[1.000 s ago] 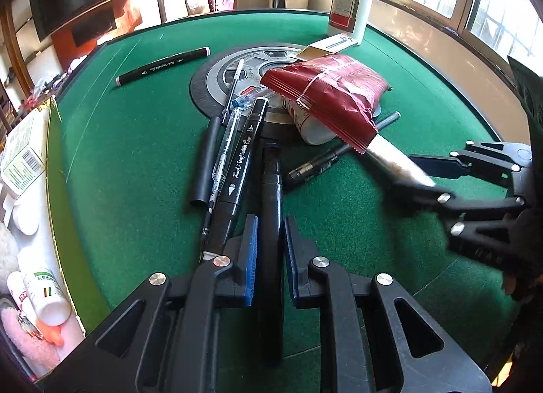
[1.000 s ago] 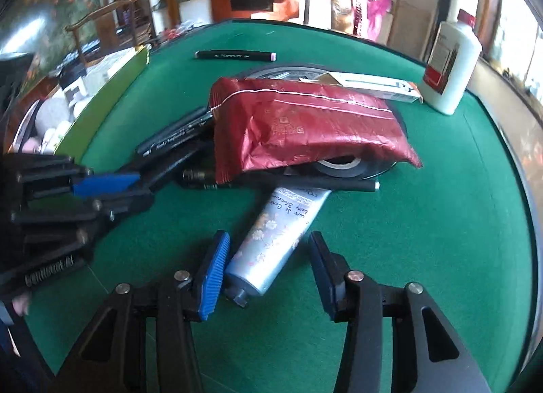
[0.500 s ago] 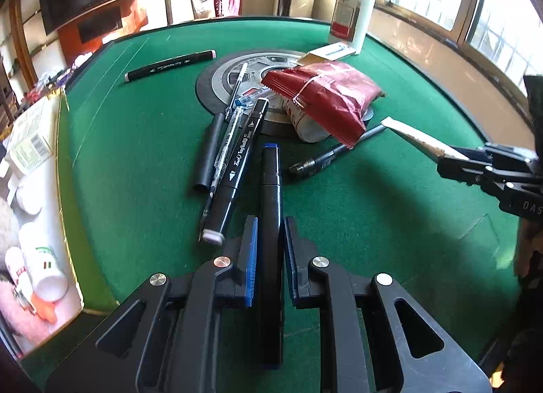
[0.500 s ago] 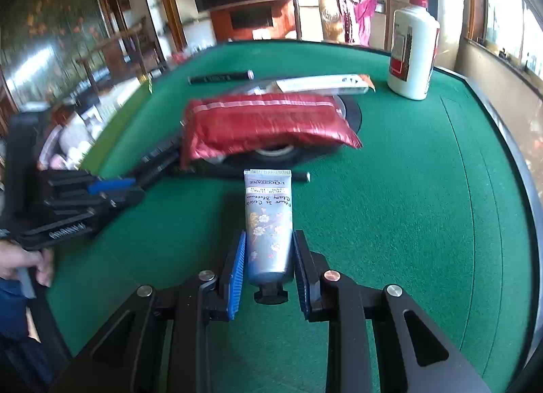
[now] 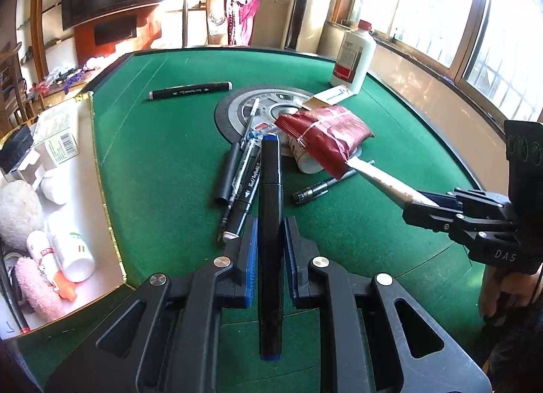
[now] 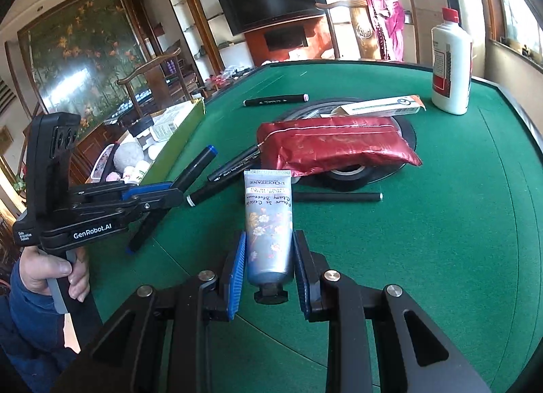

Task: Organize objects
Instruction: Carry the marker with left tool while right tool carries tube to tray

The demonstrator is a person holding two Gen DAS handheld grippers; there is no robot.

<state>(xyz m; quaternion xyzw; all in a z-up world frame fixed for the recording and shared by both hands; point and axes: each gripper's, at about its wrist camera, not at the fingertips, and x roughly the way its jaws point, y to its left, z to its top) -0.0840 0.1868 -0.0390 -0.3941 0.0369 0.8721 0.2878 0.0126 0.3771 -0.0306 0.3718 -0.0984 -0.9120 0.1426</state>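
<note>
green felt on the bench [image 5: 169, 168] carries the loose pile, while the left gripper [image 5: 268, 250] has its fingers clamped on a black marker [image 5: 269, 196] and the right gripper [image 6: 268, 265] pinches a hand cream tube [image 6: 268, 223] near its cap, both lifted clear, likely bound for the box [image 5: 101, 189] beside it.

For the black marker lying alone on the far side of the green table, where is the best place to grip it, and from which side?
Probably at mid-barrel of the black marker, coming from above with the jaws across its width. It lies flat on the green table with bare felt on both long sides, so nothing blocks the fingers, and a middle grip should keep it balanced.
</note>
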